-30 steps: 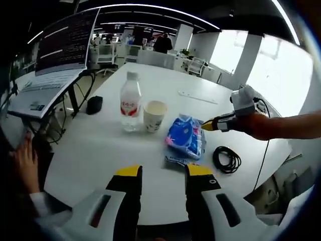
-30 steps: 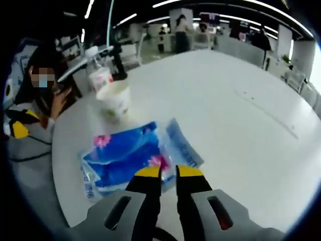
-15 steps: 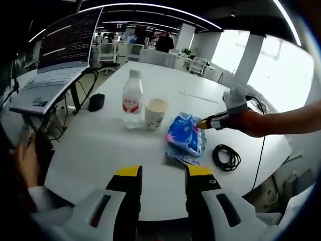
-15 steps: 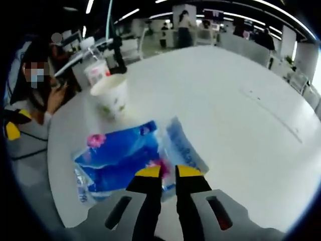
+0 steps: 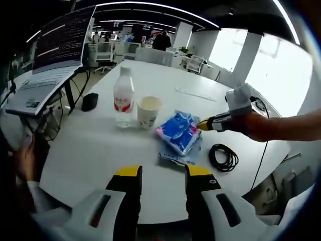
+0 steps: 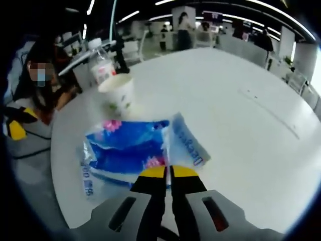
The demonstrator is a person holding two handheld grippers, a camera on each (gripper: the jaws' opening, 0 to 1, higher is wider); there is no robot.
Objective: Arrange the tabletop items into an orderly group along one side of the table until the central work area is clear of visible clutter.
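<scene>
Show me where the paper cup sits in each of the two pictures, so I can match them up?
Left gripper view: the paper cup stands left of centre on the white table, between the water bottle and the blue packet.
Right gripper view: the cup is upper left, beyond the blue packet, in front of the bottle.
Shared landmark: the blue packet.
</scene>
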